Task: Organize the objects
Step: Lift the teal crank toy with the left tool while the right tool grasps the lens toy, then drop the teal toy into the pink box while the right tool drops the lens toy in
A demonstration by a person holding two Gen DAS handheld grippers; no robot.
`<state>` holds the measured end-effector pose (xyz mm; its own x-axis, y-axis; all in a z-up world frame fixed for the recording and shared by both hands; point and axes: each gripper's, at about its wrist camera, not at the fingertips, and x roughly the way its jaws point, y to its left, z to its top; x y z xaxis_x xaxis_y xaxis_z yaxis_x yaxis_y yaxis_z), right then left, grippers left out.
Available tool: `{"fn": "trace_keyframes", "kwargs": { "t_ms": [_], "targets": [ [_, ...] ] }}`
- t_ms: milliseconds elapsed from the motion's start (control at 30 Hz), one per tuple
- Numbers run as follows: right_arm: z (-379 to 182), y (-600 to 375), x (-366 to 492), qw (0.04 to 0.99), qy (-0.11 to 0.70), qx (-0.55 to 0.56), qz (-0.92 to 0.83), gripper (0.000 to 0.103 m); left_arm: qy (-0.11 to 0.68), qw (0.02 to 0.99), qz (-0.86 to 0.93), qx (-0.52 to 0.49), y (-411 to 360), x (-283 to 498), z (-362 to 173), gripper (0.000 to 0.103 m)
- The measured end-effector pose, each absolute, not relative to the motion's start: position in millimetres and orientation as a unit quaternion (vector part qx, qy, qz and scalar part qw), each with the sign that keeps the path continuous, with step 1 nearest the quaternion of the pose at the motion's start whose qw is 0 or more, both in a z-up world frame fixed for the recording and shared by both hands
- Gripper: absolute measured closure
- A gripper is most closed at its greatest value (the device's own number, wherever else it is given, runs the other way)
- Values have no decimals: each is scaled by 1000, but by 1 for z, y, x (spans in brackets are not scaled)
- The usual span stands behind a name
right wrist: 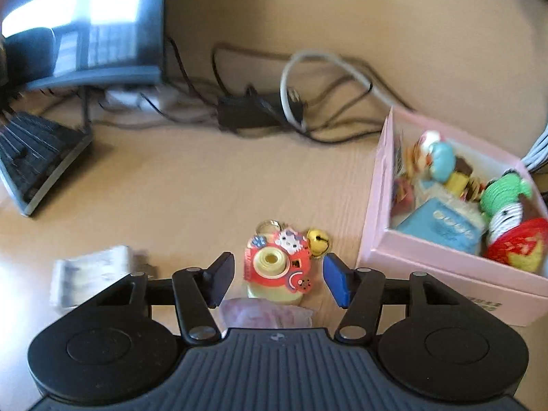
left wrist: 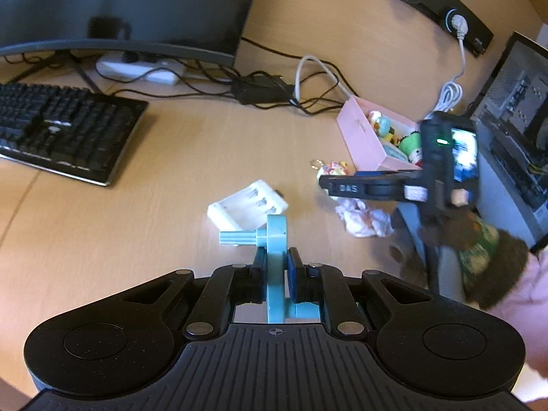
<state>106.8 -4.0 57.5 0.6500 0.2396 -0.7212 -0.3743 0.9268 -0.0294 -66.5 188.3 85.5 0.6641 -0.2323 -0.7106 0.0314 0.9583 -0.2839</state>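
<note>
- Between the left gripper's [left wrist: 275, 267] pads sits a light-blue plastic part [left wrist: 274, 260], clamped on its flat disc, a ribbed peg sticking out sideways to the left; it hangs above the desk [left wrist: 171, 171], off the surface.
- Just beyond it, white battery holder [left wrist: 247, 205] lies on the desk, mid-surface.
- Right gripper [right wrist: 278, 279] has its jaws apart, one either side of a red toy-camera keychain [right wrist: 277, 267] lying flat on the desk; pads not touching it, nothing gripped.
- Gold bell [right wrist: 318, 239] and a metal ring sit at the keychain's far end, bell just beside the blue right pad.
- Crumpled tissue [right wrist: 267, 313] lies near side of the keychain, touching or nearly, partly hidden under the gripper body.
- Pink box [right wrist: 376, 212] stands just right of the keychain, open top, holding small toys: a green crocheted figure [right wrist: 503, 188], a blue packet [right wrist: 445, 229], something red; others too blurred to name.
- Far edge of the desk: black adapter with tangled cables [right wrist: 253, 109], white cable loop.
- Far left: keyboard [left wrist: 61, 130] and monitor [left wrist: 120, 7].
- From the left wrist view the right gripper is blurred, a person's dark fuzzy sleeve behind it.
</note>
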Motion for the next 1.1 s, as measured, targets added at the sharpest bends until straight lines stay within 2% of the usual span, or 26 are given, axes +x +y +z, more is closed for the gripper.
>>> {"fn": "trace_keyframes", "kwargs": {
  "t_ms": [33, 100, 167, 400, 633, 767, 833, 967, 1100],
  "targets": [
    [52, -1, 111, 900, 393, -90, 164, 46, 402, 904, -75, -124, 191, -68, 86, 89],
    [49, -3, 113, 899, 400, -79, 163, 59, 403, 903, -81, -124, 195, -69, 87, 89],
    [59, -6, 105, 895, 404, -75, 174, 59, 402, 903, -93, -121, 196, -67, 87, 89],
    [131, -40, 27, 914, 339, -80, 207, 60, 418, 884, -189, -85, 165, -46, 87, 89],
    [193, -118, -45, 949, 275, -71, 135, 60, 367, 885, -273, -82, 110, 19, 127, 89],
    [202, -153, -65, 962, 252, -65, 84, 60, 321, 900, -289, -56, 57, 72, 161, 89],
    [202, -172, -69, 964, 252, -55, 62, 60, 316, 900, -287, -87, 34, 103, 167, 89],
    [191, -196, -69, 965, 258, -38, 38, 60, 379, 882, -250, -131, -5, 164, 140, 86],
    [181, -210, -60, 964, 263, -33, 35, 60, 379, 899, -193, -107, -18, 171, 115, 86]
  ]
}}
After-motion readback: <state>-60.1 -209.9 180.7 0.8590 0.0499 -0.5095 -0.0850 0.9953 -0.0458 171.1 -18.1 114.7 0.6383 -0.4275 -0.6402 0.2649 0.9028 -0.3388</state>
